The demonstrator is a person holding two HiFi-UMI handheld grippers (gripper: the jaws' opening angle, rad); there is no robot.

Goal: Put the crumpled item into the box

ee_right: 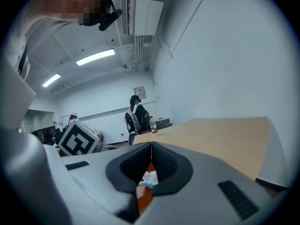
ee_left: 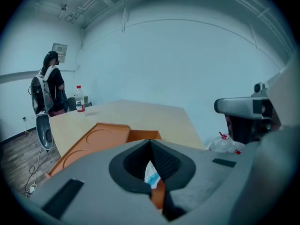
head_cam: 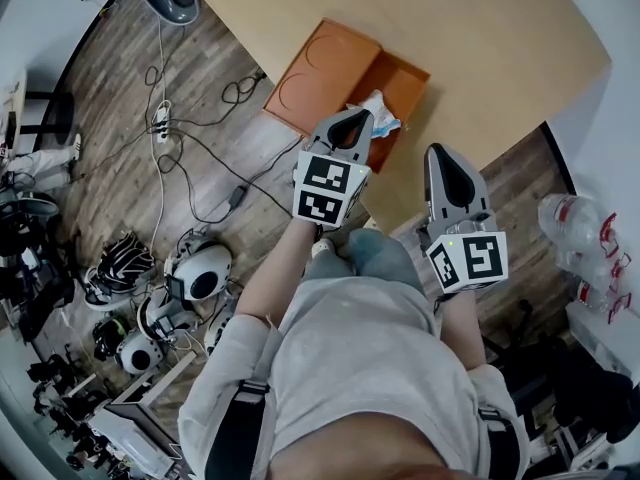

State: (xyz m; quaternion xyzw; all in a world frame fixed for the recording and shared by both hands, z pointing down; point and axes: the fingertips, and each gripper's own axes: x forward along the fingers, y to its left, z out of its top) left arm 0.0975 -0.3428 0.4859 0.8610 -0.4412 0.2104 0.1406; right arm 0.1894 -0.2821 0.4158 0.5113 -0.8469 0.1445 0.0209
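Crumpled item [head_cam: 380, 110], white with blue print, lies inside the open orange box [head_cam: 408, 76], against its near wall; the pale wooden table [head_cam: 480, 38] carries that box at its near left edge, the lid [head_cam: 320, 73] folded out to the left. Left gripper [head_cam: 354, 118] hangs just near of the item, jaws clenched on nothing; right gripper [head_cam: 438, 152], further right at the table edge, is likewise closed and empty

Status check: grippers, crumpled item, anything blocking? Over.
Left hand-held gripper shut, empty, tip at the box. Right hand-held gripper shut, empty. Crumpled item lies inside the open box. Nothing in the way.
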